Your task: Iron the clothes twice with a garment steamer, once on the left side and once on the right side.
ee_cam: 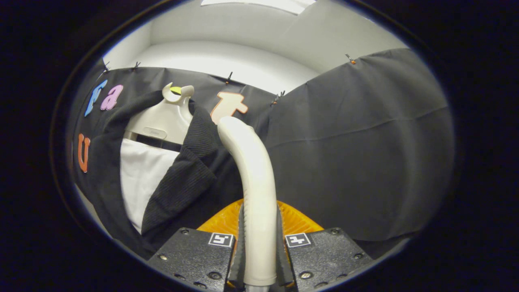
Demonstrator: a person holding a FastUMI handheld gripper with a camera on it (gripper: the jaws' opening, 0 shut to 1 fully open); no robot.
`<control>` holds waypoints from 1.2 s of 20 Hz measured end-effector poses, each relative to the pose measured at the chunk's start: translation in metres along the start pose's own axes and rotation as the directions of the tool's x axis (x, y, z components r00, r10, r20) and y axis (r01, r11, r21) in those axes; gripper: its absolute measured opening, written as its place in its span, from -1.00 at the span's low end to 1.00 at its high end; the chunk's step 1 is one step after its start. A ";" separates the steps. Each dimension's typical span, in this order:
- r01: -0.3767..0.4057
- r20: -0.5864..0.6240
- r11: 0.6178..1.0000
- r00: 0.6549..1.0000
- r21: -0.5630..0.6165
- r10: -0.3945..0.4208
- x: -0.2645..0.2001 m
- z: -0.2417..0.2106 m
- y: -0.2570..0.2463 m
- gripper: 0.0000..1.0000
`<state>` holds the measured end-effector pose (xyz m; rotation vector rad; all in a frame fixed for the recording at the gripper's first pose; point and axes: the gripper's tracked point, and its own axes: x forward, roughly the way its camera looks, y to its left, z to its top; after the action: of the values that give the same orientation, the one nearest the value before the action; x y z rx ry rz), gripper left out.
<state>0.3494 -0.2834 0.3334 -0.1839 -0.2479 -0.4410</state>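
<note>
Two fingers clenched on the steamer, one pad on each side of its handle. Cream, smooth and curved, rising from the gripper and bending left at the far end, close to the jacket. Orange ribbed part just behind the handle. Dark ribbed jacket hung on a pale hanger, white shirt inside, left of the steamer. Black cloth wall behind, white wall above.

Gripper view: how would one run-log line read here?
gripper: shut on steamer handle | jacket: on hanger, beyond fingers | steamer off fabric
</note>
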 end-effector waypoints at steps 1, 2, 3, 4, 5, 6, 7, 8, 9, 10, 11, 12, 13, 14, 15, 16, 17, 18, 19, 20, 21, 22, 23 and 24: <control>0.002 -0.005 1.000 1.000 -0.005 -0.002 -0.002 -0.003 0.000 -0.33; 0.000 -0.012 1.000 1.000 -0.007 0.000 -0.004 -0.007 0.002 -0.33; 0.000 -0.021 1.000 1.000 -0.013 0.000 -0.008 -0.012 0.003 -0.33; 0.000 -0.029 1.000 1.000 -0.020 -0.001 -0.012 -0.017 0.005 -0.33; 0.005 -0.034 1.000 0.999 -0.023 -0.006 -0.016 -0.021 0.005 -0.33; 0.012 -0.041 1.000 0.999 -0.028 -0.013 -0.019 -0.025 0.005 -0.33; 0.019 -0.049 0.999 0.999 -0.029 -0.021 -0.023 -0.029 0.006 -0.33; 0.025 -0.059 0.999 0.998 -0.032 -0.027 -0.028 -0.034 0.006 -0.33; 0.026 -0.066 0.999 0.997 -0.035 -0.029 -0.031 -0.039 0.008 -0.33; 0.028 -0.071 0.999 0.997 -0.042 -0.031 -0.035 -0.043 0.009 -0.33; 0.029 -0.076 0.998 0.997 -0.050 -0.033 -0.038 -0.047 0.011 -0.33; 0.031 -0.077 0.998 0.996 -0.053 -0.035 -0.041 -0.049 0.012 -0.33; 0.036 -0.082 0.998 0.996 -0.054 -0.041 -0.045 -0.054 0.012 -0.33; 0.040 -0.092 0.998 0.995 -0.051 -0.044 -0.048 -0.058 0.013 -0.33; 0.038 -0.102 0.998 0.994 -0.048 -0.043 -0.051 -0.062 0.015 -0.33; 0.037 -0.110 0.998 0.993 -0.048 -0.042 -0.054 -0.066 0.017 -0.33; 0.038 -0.114 0.998 0.992 -0.053 -0.044 -0.058 -0.071 0.019 -0.33; 0.035 -0.119 0.998 0.992 -0.055 -0.041 -0.062 -0.075 0.021 -0.33; 0.026 -0.134 0.999 0.991 -0.045 -0.031 -0.065 -0.081 0.023 -0.33; 0.022 -0.156 0.999 0.987 -0.041 -0.028 -0.069 -0.089 0.026 -0.33; 0.024 -0.169 0.999 0.985 -0.042 -0.030 -0.072 -0.096 0.027 -0.33; 0.023 -0.174 0.999 0.984 -0.048 -0.031 -0.076 -0.100 0.028 -0.33; 0.023 -0.179 0.998 0.983 -0.055 -0.032 -0.080 -0.105 0.029 -0.33; 0.020 -0.185 0.998 0.982 -0.060 -0.031 -0.083 -0.109 0.030 -0.33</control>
<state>0.3111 -0.2485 0.2025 -0.1949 -0.0544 -0.4881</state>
